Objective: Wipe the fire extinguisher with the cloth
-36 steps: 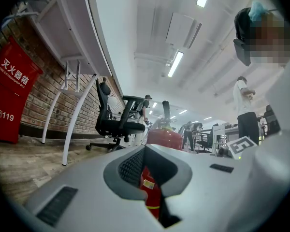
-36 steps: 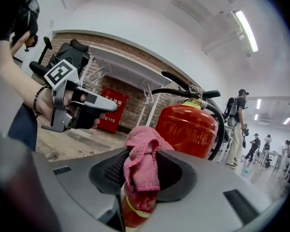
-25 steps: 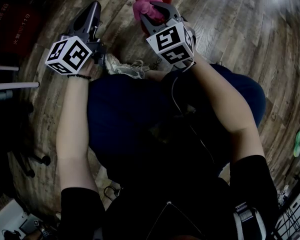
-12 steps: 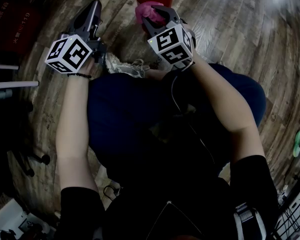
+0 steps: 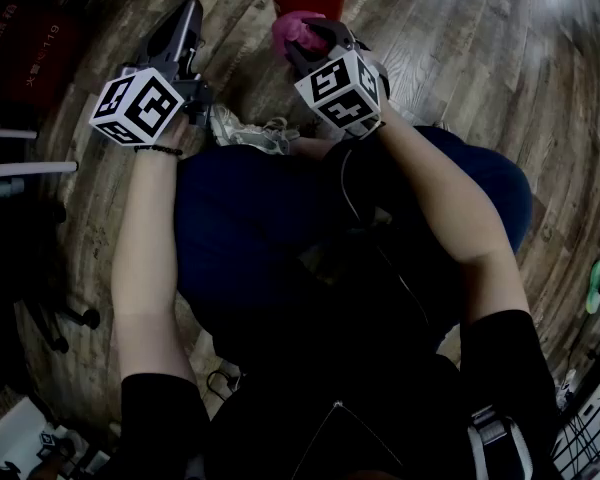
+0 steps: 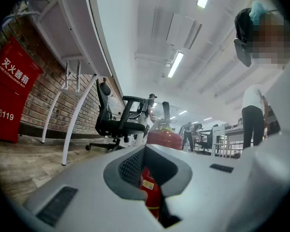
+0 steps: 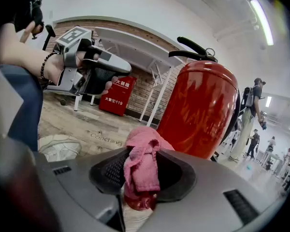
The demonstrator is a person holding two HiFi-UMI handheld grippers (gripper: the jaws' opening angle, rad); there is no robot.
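The person sat low over a wooden floor point(image 5: 460, 58), with blue trousers point(image 5: 260, 218) and a pale shoe point(image 5: 245, 128) showing in the head view. A red fire extinguisher point(image 7: 200, 110) stood upright on the floor in front of the person, at the top edge of the head view. It had a black handle point(image 7: 193, 50) on top. The right gripper point(image 7: 140, 178) was right in front of it, low down by its round red side. Its jaws were squeezed tight on a pink cloth point(image 7: 141, 166). The cloth was bunched up and stuck out past the tips of the jaws, toward the fire extinguisher. It was very close to the red side, but it was not clear if the two touched. The left gripper point(image 5: 185, 23) was held off to the left, well apart from the fire extinguisher, and pointed forward over the floor. In the left gripper view its jaws stood a little bit apart, with nothing held between them. Only a strip of the red fire extinguisher showed through the thin gap. Behind, a red box point(image 6: 9, 95) with white writing leaned by a brick wall point(image 6: 48, 95). A black office chair point(image 6: 118, 117) on wheels stood farther along that wall. Some people point(image 7: 253, 105) stood far back in the bright room.
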